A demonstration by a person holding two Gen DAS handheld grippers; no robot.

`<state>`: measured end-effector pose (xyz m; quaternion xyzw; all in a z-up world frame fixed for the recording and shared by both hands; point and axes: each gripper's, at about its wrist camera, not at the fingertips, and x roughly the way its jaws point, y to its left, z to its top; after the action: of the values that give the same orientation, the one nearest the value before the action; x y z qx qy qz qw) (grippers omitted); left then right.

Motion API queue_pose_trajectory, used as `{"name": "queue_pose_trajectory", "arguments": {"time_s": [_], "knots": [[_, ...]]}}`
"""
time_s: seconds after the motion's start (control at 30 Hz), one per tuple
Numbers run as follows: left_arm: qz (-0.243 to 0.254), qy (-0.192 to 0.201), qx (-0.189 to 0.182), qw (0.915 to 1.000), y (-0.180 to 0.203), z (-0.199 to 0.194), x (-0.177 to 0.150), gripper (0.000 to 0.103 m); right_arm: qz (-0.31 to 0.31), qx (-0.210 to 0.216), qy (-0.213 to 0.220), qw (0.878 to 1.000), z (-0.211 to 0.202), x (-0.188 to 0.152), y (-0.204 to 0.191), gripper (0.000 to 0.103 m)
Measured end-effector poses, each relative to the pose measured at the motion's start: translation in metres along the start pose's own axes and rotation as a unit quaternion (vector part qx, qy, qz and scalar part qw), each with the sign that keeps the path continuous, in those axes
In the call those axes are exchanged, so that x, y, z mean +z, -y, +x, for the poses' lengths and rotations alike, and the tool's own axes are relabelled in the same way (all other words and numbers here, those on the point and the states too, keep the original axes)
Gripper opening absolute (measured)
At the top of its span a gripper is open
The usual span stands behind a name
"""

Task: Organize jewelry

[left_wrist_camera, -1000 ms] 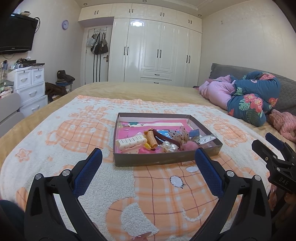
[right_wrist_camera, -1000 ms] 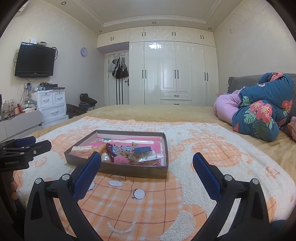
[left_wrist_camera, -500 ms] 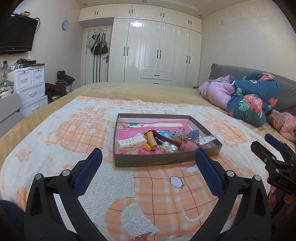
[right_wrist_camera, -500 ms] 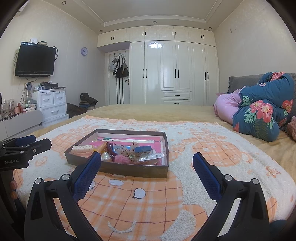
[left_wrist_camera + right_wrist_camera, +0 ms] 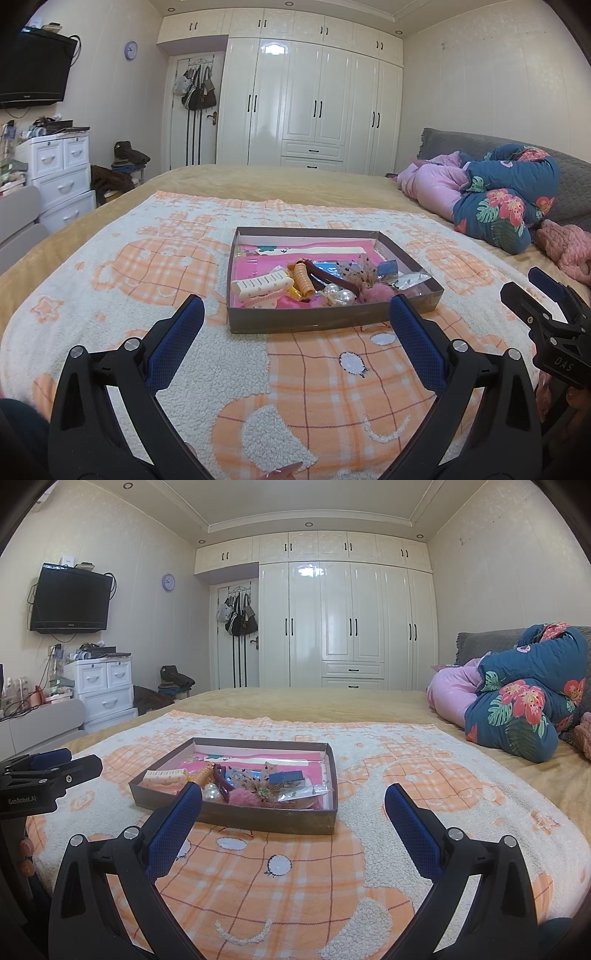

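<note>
Bed [image 5: 110,266]: box [image 5: 325,317] beyond gaping tools [image 5: 295,314].

I've eased the left gripper [image 5: 293,314] a touch nearer the box [image 5: 325,322], which sits slightly larger in its view than a second ago. From the right wrist, the box [image 5: 258,821] has slid a little left and closer. Both sets of jaws are spread as wide as before.
</note>
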<state>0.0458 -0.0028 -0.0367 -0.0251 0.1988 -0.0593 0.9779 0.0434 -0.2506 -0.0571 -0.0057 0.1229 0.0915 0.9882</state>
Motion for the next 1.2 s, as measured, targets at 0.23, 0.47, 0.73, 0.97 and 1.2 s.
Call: {"name": "queue_pose_trajectory", "arguments": {"time_s": [0.23,0.47,0.73,0.97,1.2], "knots": [[0.000,0.001,0.001,1.0000,0.000,0.000,0.001,0.092,0.000,0.000,0.001,1.000,0.000,0.000,-0.001,0.097],[0.000,0.001,0.001,1.0000,0.000,0.000,0.001,0.092,-0.001,0.000,0.001,1.000,0.000,0.000,-0.001,0.097],[-0.001,0.003,0.002,1.0000,-0.001,-0.002,0.005,0.092,-0.001,0.001,-0.004,1.000,0.002,-0.001,-0.001,0.097],[0.001,0.005,0.005,1.0000,-0.001,-0.002,0.006,0.092,-0.001,-0.001,-0.007,1.000,0.003,-0.001,-0.002,0.097],[-0.016,0.000,0.016,0.9997,-0.012,0.005,0.007,0.092,0.008,-0.002,-0.015,1.000,0.006,-0.002,0.002,0.097]]}}
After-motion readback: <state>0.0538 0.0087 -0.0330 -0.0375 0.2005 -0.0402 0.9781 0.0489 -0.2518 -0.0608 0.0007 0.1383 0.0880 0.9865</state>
